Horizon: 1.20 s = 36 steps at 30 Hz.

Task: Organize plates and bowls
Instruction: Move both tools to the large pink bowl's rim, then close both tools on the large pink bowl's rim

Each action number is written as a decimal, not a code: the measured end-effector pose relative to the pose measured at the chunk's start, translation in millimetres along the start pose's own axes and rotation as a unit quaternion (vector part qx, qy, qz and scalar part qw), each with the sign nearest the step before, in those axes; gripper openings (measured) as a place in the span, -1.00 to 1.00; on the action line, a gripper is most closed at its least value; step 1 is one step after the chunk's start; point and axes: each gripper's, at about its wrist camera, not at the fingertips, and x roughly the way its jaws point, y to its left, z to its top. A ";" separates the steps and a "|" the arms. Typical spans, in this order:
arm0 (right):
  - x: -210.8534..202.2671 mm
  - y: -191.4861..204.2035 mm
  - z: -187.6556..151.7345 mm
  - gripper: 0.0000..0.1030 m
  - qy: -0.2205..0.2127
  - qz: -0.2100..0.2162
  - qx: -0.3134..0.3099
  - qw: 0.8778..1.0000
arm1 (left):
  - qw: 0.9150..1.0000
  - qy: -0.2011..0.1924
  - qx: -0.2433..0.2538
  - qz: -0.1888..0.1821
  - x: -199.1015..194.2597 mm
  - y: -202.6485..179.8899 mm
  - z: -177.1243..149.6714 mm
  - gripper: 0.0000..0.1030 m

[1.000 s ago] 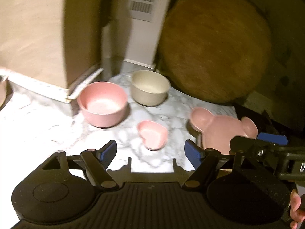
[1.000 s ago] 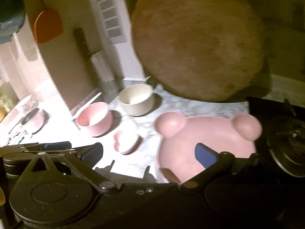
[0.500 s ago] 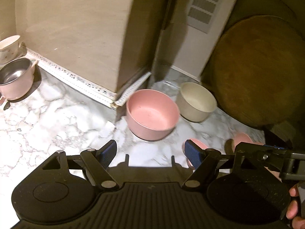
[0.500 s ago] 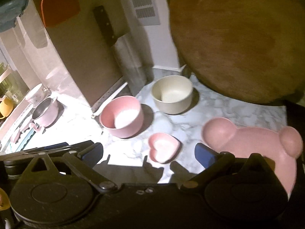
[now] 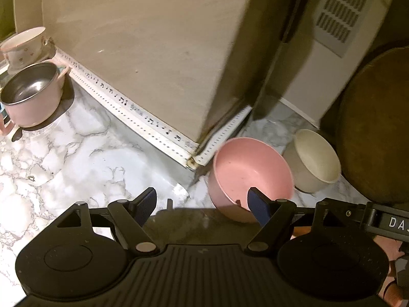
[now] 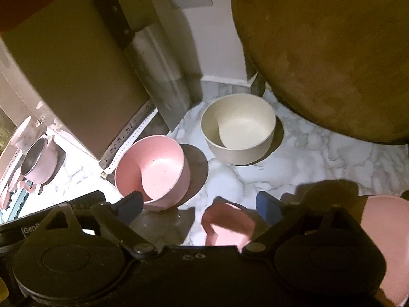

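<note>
Swung leftward since the earlier frame, toward the pink bowl (image 6: 153, 168). Left gripper (image 5: 202, 204) released, empty. Right gripper (image 6: 199, 204) closing, empty, small heart dish (image 6: 227, 223) between its jaws, just right of the pink bowl. Best centred before squeezing.

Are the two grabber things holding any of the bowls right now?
No. The left gripper is open and empty, beside the pink bowl. The right gripper is closing over the small pink heart dish, not yet gripping it.

White-veined marble counter (image 5: 76, 153), beige wall panel (image 5: 143, 51), louvred vent (image 5: 337, 18), harsh light from the left.
</note>
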 end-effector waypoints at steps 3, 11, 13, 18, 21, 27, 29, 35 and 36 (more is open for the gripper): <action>12.7 -0.8 5.0 0.68 0.010 0.009 0.016 1.000 | 1.000 0.007 -0.006 0.002 11.0 1.0 3.8 0.51; 45.2 3.5 10.3 0.41 0.033 0.009 0.035 0.999 | 0.999 0.031 -0.012 -0.002 37.0 -0.1 4.1 0.49; 50.2 5.2 10.1 0.31 0.035 0.006 0.037 0.999 | 0.999 0.030 -0.015 -0.002 40.0 0.2 4.2 0.49; 63.7 9.6 10.2 -0.02 0.045 0.010 0.046 0.998 | 0.999 0.028 -0.018 -0.002 43.0 -2.6 3.8 0.25; 67.8 14.6 9.5 -0.18 0.045 0.006 0.042 0.998 | 0.999 0.032 -0.025 -0.007 45.2 -3.0 4.3 0.01; 74.3 18.5 9.0 -0.49 0.048 0.007 0.044 0.998 | 0.999 0.036 -0.022 -0.018 50.7 -6.9 5.3 -0.37; 74.8 19.6 8.2 -0.60 0.048 0.011 0.045 0.998 | 0.999 0.035 -0.021 -0.022 51.9 -7.5 5.3 -0.44; 74.2 23.1 8.2 -0.68 0.050 0.009 0.039 0.998 | 0.999 0.036 -0.021 -0.033 54.1 -8.2 6.2 -0.68; 74.3 23.4 8.1 -0.68 0.050 0.008 0.038 0.998 | 0.999 0.036 -0.018 -0.032 54.1 -9.2 6.1 -0.72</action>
